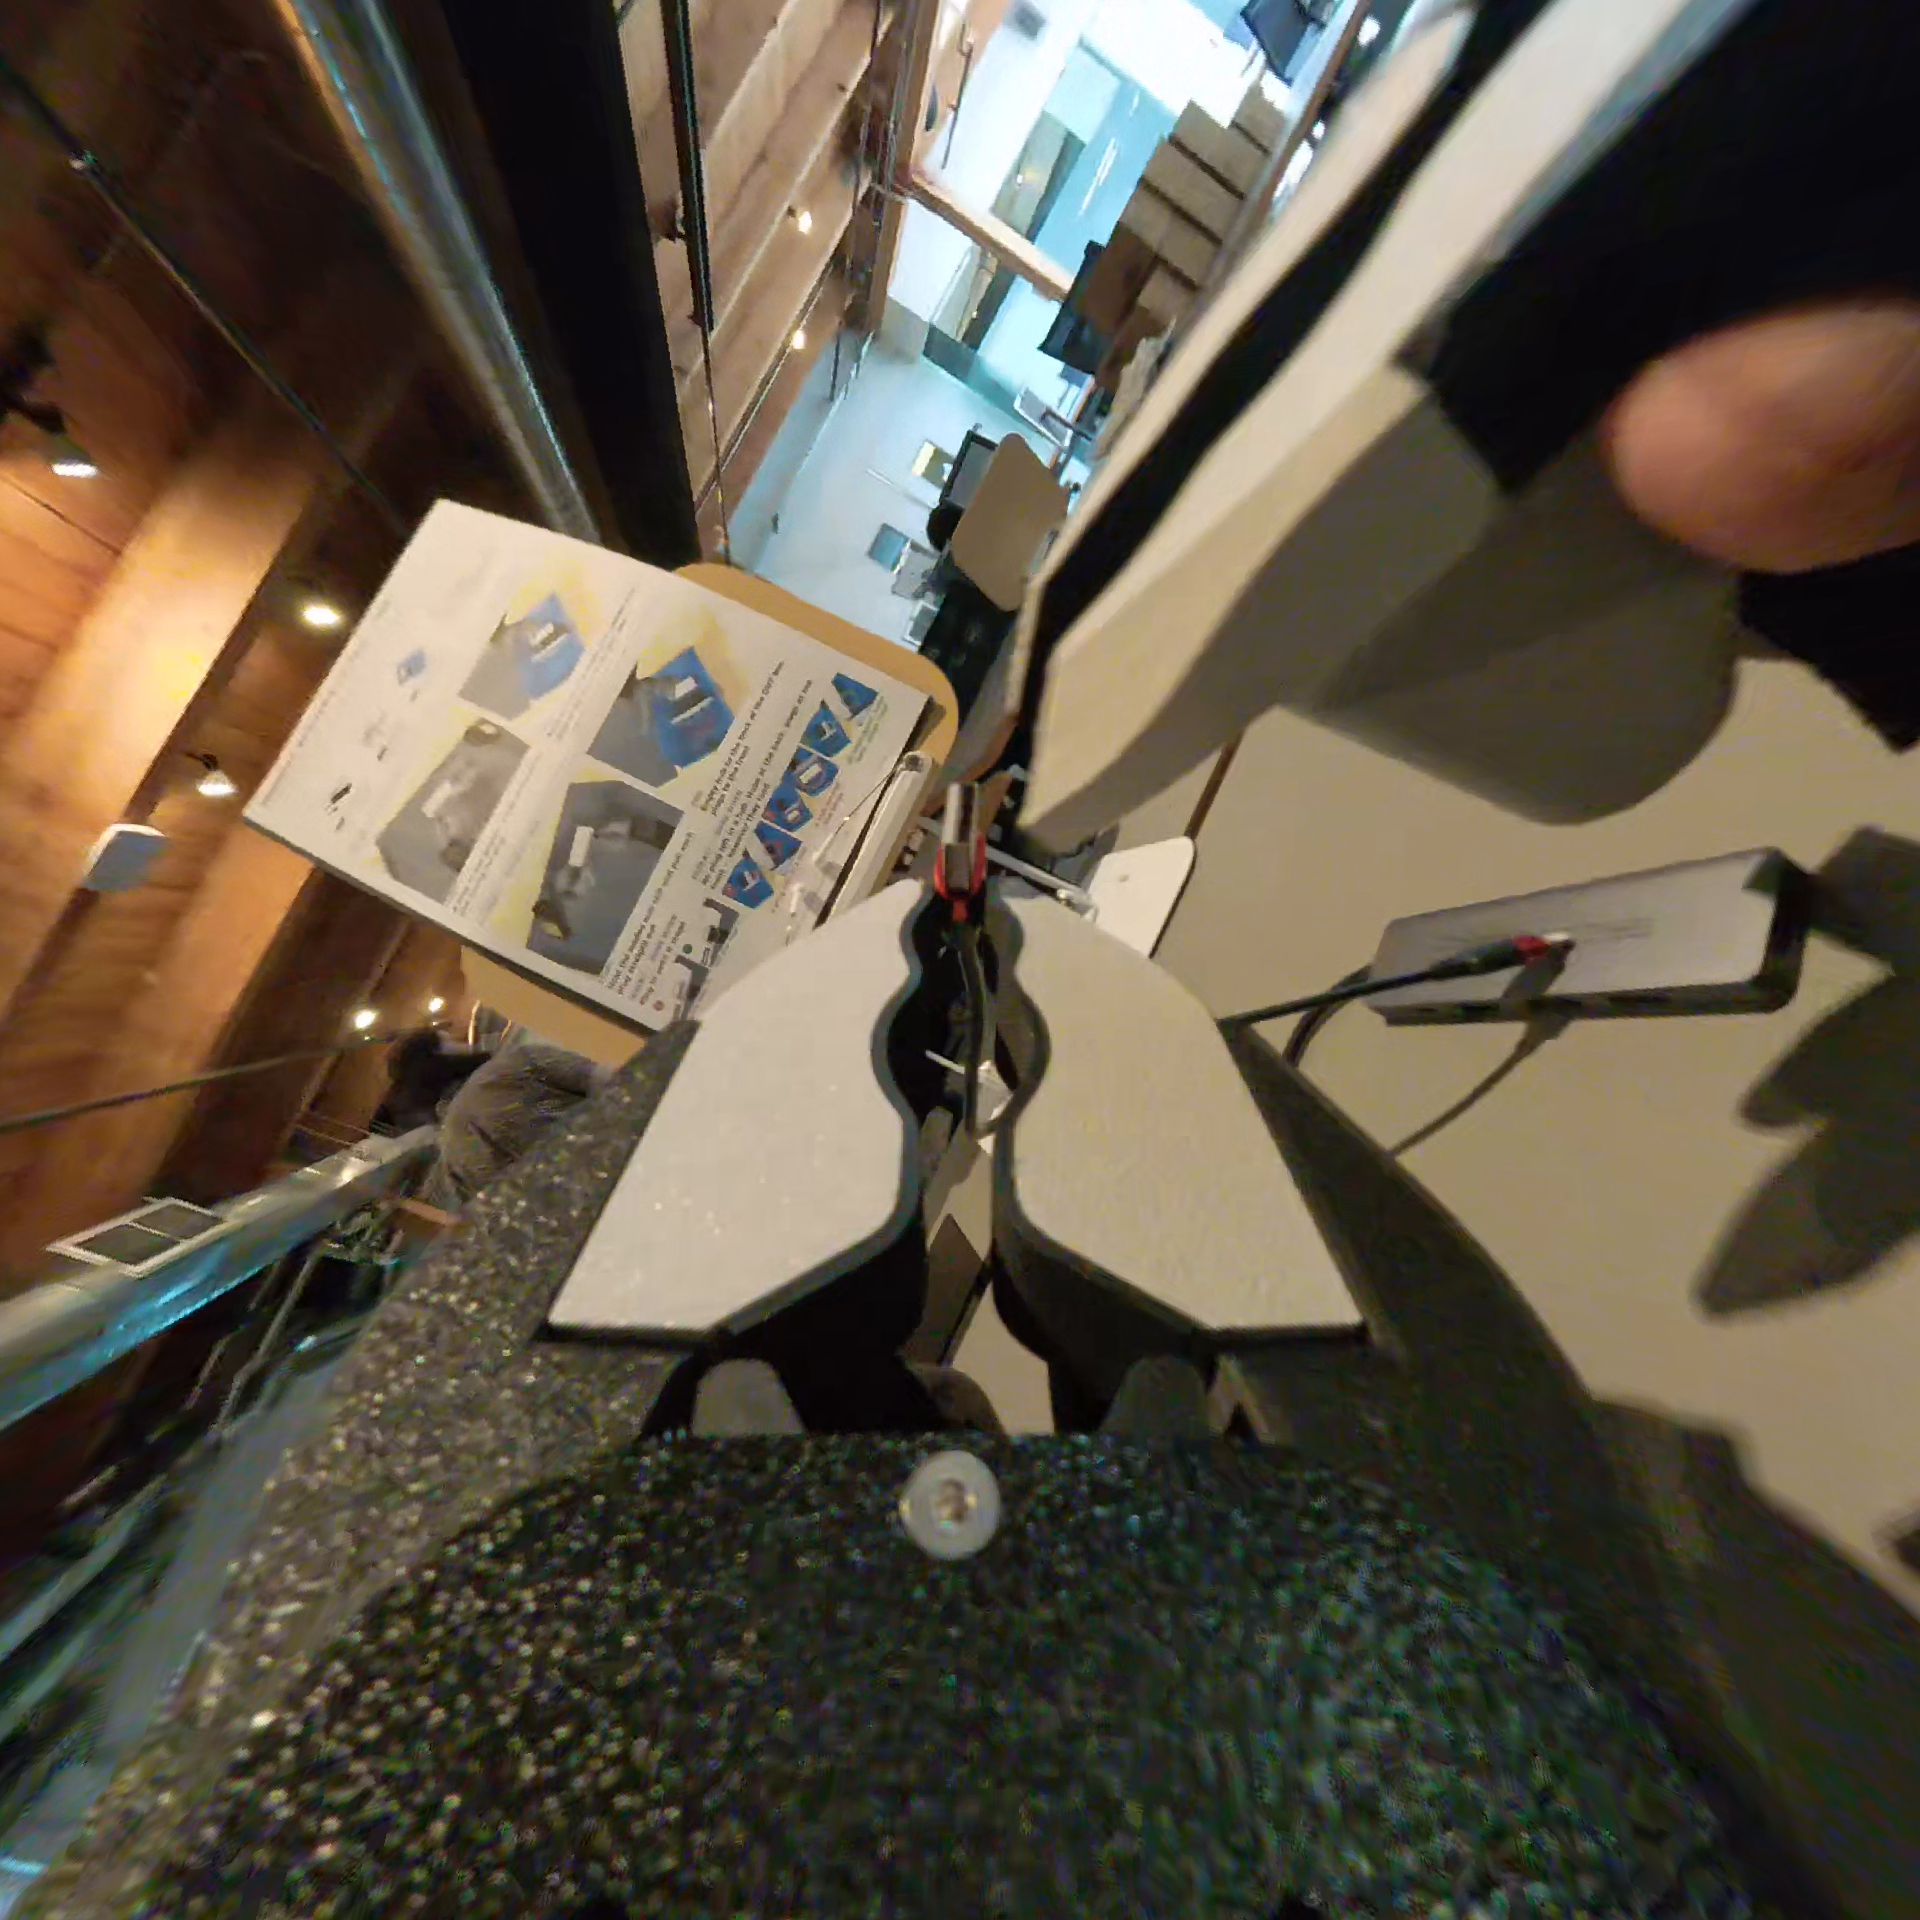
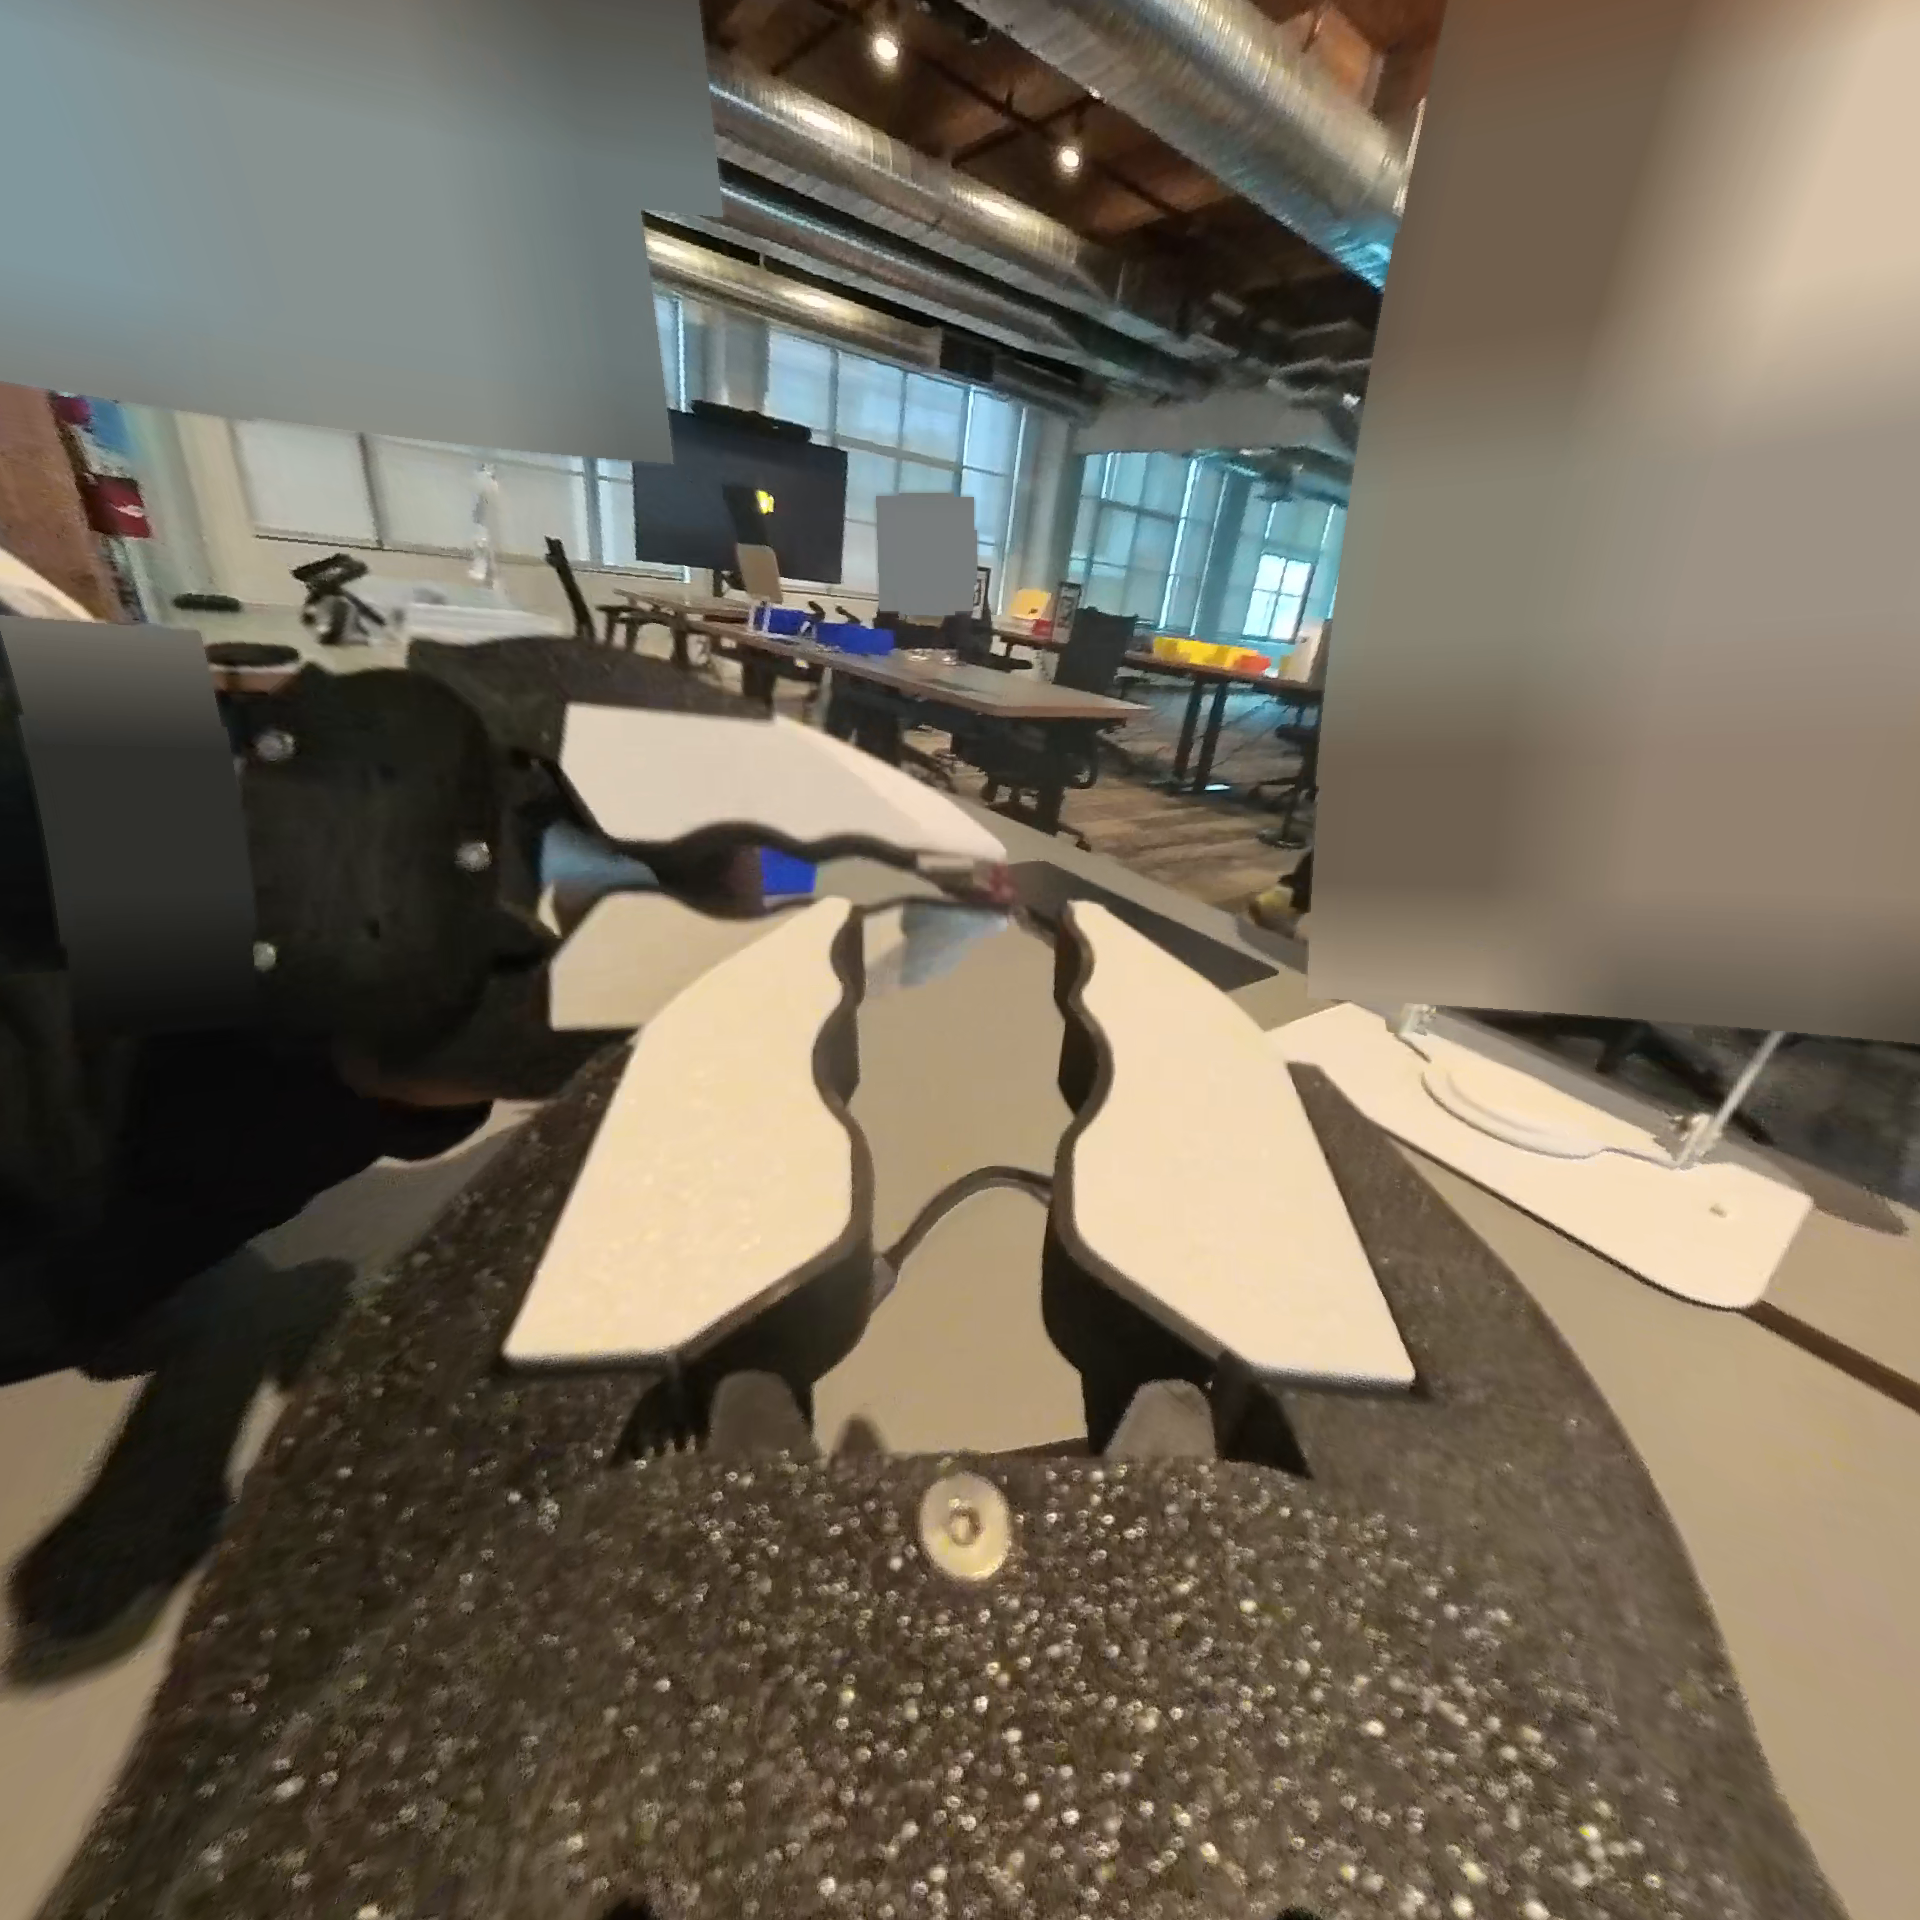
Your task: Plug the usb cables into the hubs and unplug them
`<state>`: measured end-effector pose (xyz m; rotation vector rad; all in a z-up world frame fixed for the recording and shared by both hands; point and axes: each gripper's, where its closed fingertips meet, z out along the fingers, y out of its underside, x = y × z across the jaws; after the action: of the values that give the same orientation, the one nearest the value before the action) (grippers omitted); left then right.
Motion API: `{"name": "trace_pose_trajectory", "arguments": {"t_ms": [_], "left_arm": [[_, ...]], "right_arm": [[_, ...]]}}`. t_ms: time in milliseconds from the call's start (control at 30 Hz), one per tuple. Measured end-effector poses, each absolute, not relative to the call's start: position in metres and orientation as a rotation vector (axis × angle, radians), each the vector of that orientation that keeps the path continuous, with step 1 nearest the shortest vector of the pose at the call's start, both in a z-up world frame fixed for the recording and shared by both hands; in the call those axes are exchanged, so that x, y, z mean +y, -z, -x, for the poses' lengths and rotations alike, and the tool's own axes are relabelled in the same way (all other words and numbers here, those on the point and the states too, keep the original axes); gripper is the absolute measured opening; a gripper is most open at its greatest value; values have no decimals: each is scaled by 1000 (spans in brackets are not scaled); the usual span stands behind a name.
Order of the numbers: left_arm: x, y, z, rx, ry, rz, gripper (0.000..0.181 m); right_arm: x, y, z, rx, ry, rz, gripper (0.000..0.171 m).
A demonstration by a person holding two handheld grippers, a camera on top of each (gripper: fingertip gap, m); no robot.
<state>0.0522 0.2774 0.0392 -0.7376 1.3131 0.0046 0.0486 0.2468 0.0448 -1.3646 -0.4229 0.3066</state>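
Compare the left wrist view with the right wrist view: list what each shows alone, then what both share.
Left wrist view only: the dark hub with a red-tipped cable plugged in, and an instruction sheet. Right wrist view only: the right gripper open and empty, and office desks. Both: the left gripper shut on a red-marked USB plug, and the pale table.

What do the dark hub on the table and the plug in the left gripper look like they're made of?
The hub looks like dark grey metal or hard plastic with a matte finish; its flat top shows only a dull sheen. I cannot tell which. The plug has a shiny silver tip, likely metal, behind it a red and black collar, probably plastic, clamped between the left gripper fingers.
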Motion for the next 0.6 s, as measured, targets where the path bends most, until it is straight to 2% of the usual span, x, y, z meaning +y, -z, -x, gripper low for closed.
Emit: {"name": "trace_pose_trajectory", "arguments": {"t_ms": [400, 600], "left_arm": [[268, -26, -64, 1356, -130, 679, 7], [266, -20, -66, 1378, -169, 673, 7]], "right_arm": [[255, -30, -54, -356, -303, 1488, 34], [256, -24, -52, -391, -244, 1521, 24]]}}
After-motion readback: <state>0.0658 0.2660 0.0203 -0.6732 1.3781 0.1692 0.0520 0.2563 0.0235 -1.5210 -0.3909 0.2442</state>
